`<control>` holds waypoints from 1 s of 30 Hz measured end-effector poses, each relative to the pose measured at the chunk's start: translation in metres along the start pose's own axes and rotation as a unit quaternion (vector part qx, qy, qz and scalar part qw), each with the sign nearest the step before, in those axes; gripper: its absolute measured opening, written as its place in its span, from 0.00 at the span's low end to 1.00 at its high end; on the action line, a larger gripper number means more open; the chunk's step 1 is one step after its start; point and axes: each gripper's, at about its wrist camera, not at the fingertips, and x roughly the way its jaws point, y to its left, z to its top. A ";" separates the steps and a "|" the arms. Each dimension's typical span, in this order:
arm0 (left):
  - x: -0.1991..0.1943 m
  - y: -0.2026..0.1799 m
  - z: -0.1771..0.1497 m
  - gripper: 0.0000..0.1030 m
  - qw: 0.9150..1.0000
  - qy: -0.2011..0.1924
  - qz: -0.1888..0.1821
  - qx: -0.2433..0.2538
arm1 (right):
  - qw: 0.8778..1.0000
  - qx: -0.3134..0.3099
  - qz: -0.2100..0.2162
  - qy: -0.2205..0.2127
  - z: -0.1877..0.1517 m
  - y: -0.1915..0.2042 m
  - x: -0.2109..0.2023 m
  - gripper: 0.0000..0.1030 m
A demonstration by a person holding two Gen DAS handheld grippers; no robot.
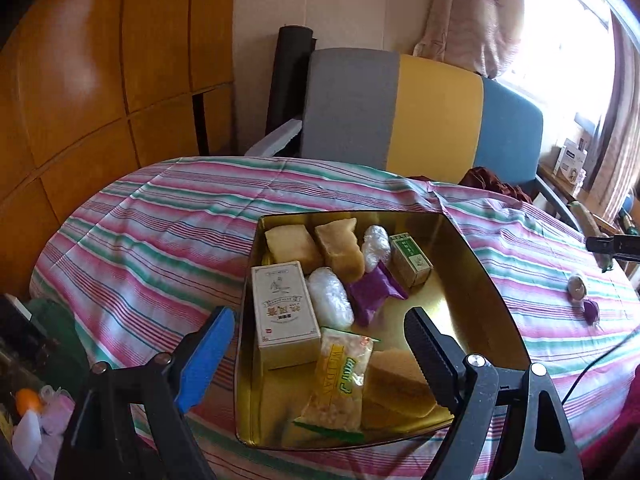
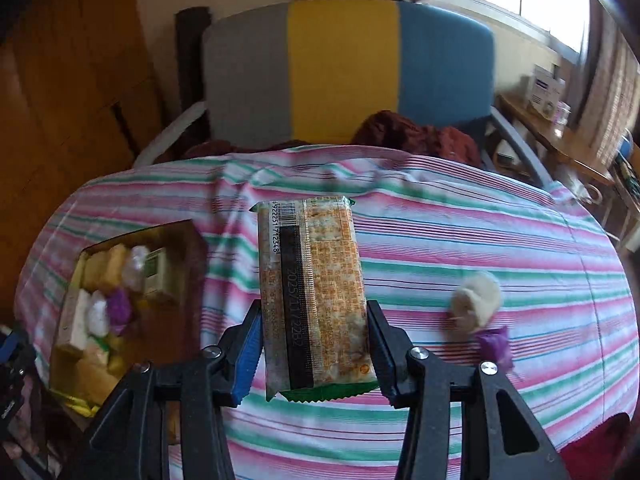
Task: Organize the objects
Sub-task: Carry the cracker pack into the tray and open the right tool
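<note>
Shallow gold metal tray [image 1: 476, 280] on striped-cloth worktop [image 1: 160, 232] holds white carton [image 1: 282, 312], small green-white box [image 1: 412, 258], yellow-beige blocks [image 1: 294, 246], two clear-wrapped bundles [image 1: 330, 298], purple packet [image 1: 374, 292], yellow snack sachet [image 1: 340, 380]. Left gripper [image 1: 320, 344] jaws wide, empty, over tray. Right gripper [image 2: 314, 344] jaws clamp orange-printed cracker packet [image 2: 316, 292] above cloth, right of tray.

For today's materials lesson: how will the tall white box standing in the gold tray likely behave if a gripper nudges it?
The white box stands upright on a narrow base, so it probably tips rather than slides. Its cardboard looks stiff and likely light. The gold tray looks glossy, so some sliding is possible.
</note>
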 end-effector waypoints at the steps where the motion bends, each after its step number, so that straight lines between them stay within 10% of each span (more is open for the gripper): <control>1: 0.000 0.003 0.000 0.85 1.000 -0.001 0.002 -0.004 | 1.000 -0.016 0.014 0.004 0.000 0.020 0.003 0.47; 12: -0.001 0.032 -0.008 0.85 0.999 0.003 0.018 -0.035 | 0.985 -0.134 0.070 0.083 -0.030 0.160 0.057 0.47; 30: 0.005 0.043 -0.016 0.85 0.998 0.015 0.014 -0.051 | 0.972 -0.155 0.020 0.173 -0.046 0.187 0.128 0.47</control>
